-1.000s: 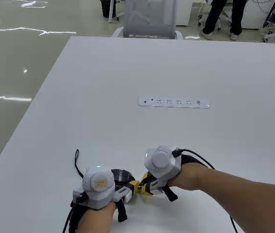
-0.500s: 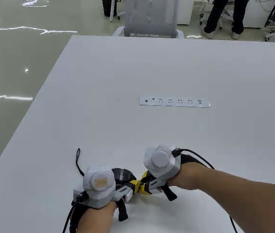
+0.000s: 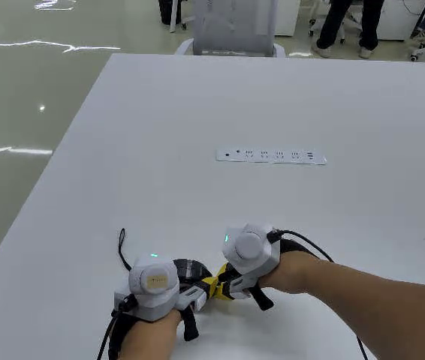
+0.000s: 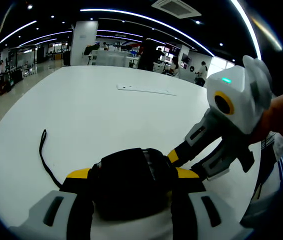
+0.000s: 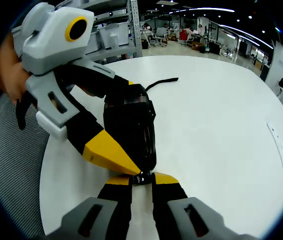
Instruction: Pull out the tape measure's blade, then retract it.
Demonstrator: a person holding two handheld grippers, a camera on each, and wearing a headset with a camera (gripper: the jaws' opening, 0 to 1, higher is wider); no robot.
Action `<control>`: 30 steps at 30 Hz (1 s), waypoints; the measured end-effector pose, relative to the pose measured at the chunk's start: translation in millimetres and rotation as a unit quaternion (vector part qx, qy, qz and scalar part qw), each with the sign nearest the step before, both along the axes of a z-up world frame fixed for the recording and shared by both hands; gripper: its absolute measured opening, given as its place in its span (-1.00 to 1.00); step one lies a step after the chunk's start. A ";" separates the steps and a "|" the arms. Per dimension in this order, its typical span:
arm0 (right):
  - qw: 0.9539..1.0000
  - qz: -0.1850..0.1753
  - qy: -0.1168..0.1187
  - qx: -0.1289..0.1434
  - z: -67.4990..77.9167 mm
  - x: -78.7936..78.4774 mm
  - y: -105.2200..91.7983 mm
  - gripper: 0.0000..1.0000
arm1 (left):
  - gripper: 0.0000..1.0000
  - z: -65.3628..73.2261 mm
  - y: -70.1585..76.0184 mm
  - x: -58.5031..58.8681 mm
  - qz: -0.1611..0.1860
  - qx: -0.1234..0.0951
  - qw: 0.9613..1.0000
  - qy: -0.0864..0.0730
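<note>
A black tape measure point(image 3: 189, 271) lies near the table's front edge, with its black wrist strap point(image 3: 121, 251) trailing to the left. My left gripper point(image 3: 197, 289) is shut on the case; in the left gripper view the case point(image 4: 131, 192) sits between the yellow-tipped jaws of the left gripper point(image 4: 131, 174). My right gripper point(image 3: 221, 289) meets it from the right. In the right gripper view the right gripper point(image 5: 141, 179) is shut on the small metal blade tip point(image 5: 141, 177) at the mouth of the case point(image 5: 130, 122). No length of blade is out.
A white power strip point(image 3: 270, 156) lies flat mid-table, well beyond the grippers. A grey chair point(image 3: 233, 26) stands at the far edge, with people's legs point(image 3: 344, 22) behind it. The table's left edge point(image 3: 62, 142) drops to a shiny floor.
</note>
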State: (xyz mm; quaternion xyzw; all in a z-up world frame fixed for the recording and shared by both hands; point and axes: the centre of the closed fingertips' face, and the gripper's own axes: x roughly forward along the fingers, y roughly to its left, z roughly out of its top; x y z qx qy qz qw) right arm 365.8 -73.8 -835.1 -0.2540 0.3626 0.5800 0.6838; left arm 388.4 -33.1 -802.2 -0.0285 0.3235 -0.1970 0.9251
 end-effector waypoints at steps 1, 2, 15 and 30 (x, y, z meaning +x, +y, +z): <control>1.000 0.002 -0.001 0.001 0.0 -0.1 0.2 -0.71 | 0.19 0.1 0.1 0.0 0.000 0.000 1.000 0.000; 1.000 0.005 -0.004 0.001 0.2 -0.3 0.5 -0.70 | 0.19 0.1 0.0 0.0 0.000 0.001 1.000 0.000; 1.000 0.009 -0.019 -0.006 -1.2 -2.2 -7.0 -0.70 | 0.19 -0.4 0.6 -0.2 0.000 0.001 1.000 -0.002; 1.000 0.015 -0.022 -0.010 -0.8 -1.2 -3.4 -0.73 | 0.19 -0.2 1.1 0.7 0.002 -0.005 1.000 0.000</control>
